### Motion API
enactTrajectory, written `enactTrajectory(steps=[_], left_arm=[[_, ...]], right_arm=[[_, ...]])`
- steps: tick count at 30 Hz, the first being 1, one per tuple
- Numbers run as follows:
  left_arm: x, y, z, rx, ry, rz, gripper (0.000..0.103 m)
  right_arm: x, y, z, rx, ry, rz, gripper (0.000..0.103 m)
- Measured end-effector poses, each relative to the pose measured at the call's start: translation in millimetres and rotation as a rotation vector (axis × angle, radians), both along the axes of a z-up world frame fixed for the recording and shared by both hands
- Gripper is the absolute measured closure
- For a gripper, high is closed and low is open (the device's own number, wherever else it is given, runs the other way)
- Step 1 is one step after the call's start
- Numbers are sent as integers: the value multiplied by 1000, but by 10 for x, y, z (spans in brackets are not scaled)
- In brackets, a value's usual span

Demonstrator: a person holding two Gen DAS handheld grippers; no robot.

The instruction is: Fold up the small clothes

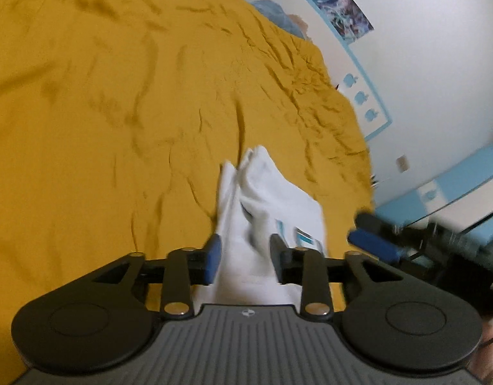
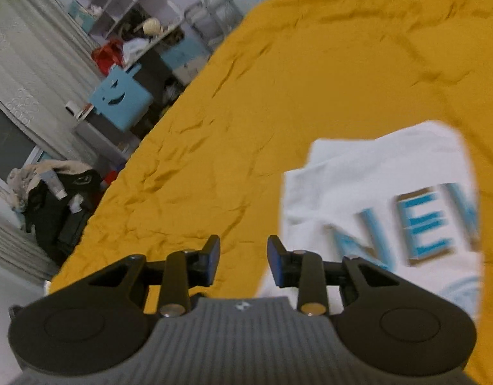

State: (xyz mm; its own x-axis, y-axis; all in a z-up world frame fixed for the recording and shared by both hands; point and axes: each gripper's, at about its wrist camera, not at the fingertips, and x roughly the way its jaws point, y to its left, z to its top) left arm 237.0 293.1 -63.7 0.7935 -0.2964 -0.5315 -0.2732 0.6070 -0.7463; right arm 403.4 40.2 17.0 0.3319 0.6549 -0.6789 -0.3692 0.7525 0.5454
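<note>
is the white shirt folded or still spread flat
Folded, at least partly: the white shirt lies doubled on the yellow sheet, with layered edges at its upper left. The blur hides how neat the fold is.

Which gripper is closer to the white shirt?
Left. The left gripper has the white shirt bunched between its open fingers. The right gripper hangs open over the yellow sheet, just beside the shirt's edge.
</note>
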Motion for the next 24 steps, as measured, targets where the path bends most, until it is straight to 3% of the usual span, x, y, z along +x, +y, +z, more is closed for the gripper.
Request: enactTrajectory(steps=[3,5,9,11,16,18,22,24], left_arm=[[-140,-65,-113,-77,-4,-2,58],[-204,-101,-214,-114,8,-7,47],[-243,-123,-407,-162,60,1,46],[-213,-129,-438,-190,40,11,46],[42,-203,-413,-103,44,26,47],[154,-236,-443,-87,65,18,49],[247,-290,-405,-37,68,23,81],[214,-337,-250,-7,16,3,85]], right_arm=[[-225,-432,-35,-21,-21,-49,72],[-350,-726,-117,-42,-14,-69,72],[-681,-1166,-313,-107,-24,-102,71],[-820,-1242,-434,-156,-41,-102,71],[-1165,-1296,-680,-308,-158,-45,56],[-1261,-1264,-769,-373,-220,-10,54],[-1285,-1269,-897,-384,-237,-7,55],[-1267,-1230,-924,-400,-254,-10,56]])
